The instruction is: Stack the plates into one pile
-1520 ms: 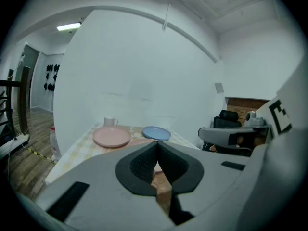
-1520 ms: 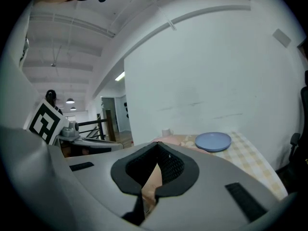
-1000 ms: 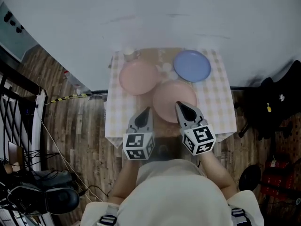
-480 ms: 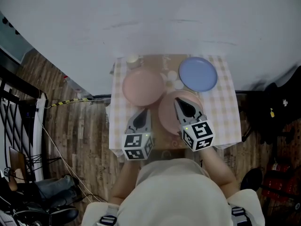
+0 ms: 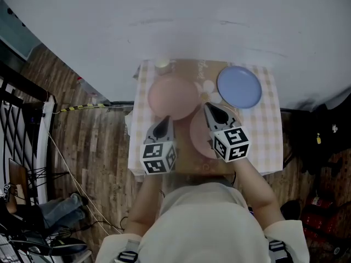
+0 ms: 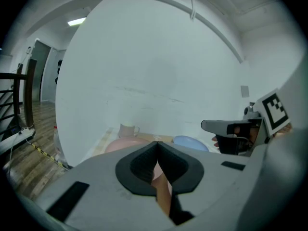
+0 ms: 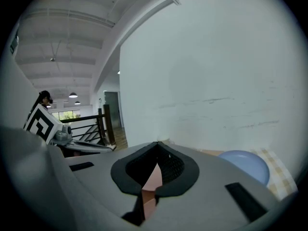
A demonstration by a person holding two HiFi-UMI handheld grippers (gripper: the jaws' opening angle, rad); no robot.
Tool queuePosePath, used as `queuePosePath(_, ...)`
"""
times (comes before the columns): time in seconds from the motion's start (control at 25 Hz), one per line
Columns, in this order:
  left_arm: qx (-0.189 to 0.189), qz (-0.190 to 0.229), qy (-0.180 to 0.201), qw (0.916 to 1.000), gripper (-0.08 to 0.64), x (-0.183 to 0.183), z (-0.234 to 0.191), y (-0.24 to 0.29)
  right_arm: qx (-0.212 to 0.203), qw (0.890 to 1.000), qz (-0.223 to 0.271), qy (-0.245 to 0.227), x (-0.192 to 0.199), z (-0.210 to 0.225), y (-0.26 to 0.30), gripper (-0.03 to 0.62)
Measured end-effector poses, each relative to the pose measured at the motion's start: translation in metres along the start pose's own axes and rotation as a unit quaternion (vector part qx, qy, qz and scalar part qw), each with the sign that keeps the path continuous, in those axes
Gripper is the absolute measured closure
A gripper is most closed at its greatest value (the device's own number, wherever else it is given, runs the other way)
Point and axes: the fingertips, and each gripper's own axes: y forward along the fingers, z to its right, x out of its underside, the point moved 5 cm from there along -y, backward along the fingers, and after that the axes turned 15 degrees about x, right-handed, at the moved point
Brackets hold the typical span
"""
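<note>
Three plates lie on a small checked table (image 5: 267, 126). A pink plate (image 5: 171, 96) is at the back left, a blue plate (image 5: 239, 87) at the back right, and a second pink plate (image 5: 202, 136) sits near the front, partly under my right gripper. My left gripper (image 5: 165, 120) is shut and empty, its tip just short of the near rim of the back-left pink plate (image 6: 126, 144). My right gripper (image 5: 208, 108) is shut and empty, hovering over the front pink plate. The blue plate (image 7: 246, 166) shows at the right in the right gripper view.
A pale cup (image 5: 163, 64) stands at the table's back left corner, also seen as a cup (image 6: 127, 129) in the left gripper view. Small white objects (image 5: 210, 89) lie between the plates. A white wall (image 5: 181, 21) rises behind the table. A railing (image 5: 16, 125) stands to the left.
Both grippers have moved forward over the table toward the plates, still shut. The right one now reaches further across the front pink plate; the left one nears the back-left pink plate.
</note>
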Motion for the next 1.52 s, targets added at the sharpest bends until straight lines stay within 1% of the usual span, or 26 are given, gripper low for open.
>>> queuePosePath(0.2,-0.025,0.014,-0.015,0.9995,0.558,-0.003,-0.023,0.006,-0.009,1.0,-0.012,-0.017,0.003,0.003,0.031,0.592)
queuePosePath(0.4,-0.042,0.015,-0.022,0.9988,0.558,0.0,-0.046,0.013,-0.016,0.999,-0.032,-0.015,0.014,0.007,0.065,0.592)
queuePosePath(0.52,-0.052,0.013,-0.029,0.9982,0.558,0.004,-0.06,0.02,-0.011,0.998,-0.052,-0.015,0.025,0.011,0.086,0.592)
queuePosePath(0.72,-0.08,0.002,-0.048,0.9956,0.557,0.017,-0.085,0.032,-0.005,0.996,-0.081,-0.029,0.045,0.016,0.114,0.592)
queuePosePath(0.88,-0.106,-0.009,-0.054,0.9928,0.557,0.028,-0.104,0.037,-0.002,0.994,-0.102,-0.037,0.061,0.019,0.134,0.592)
queuePosePath(1.04,-0.123,-0.021,-0.06,0.9904,0.557,0.038,-0.12,0.04,-0.001,0.992,-0.122,-0.043,0.076,0.021,0.149,0.592)
queuePosePath(1.32,-0.147,-0.032,-0.066,0.9865,0.557,0.045,-0.145,0.05,-0.001,0.986,-0.159,-0.053,0.093,0.023,0.171,0.589)
queuePosePath(1.36,-0.15,-0.033,-0.068,0.9857,0.557,0.046,-0.148,0.051,-0.001,0.985,-0.164,-0.053,0.095,0.023,0.173,0.582)
queuePosePath(1.44,-0.157,-0.036,-0.075,0.9841,0.557,0.05,-0.152,0.052,-0.001,0.983,-0.175,-0.055,0.097,0.024,0.178,0.547)
queuePosePath(1.52,-0.163,-0.04,-0.084,0.9822,0.555,0.054,-0.157,0.054,-0.001,0.981,-0.187,-0.057,0.1,0.025,0.183,0.541)
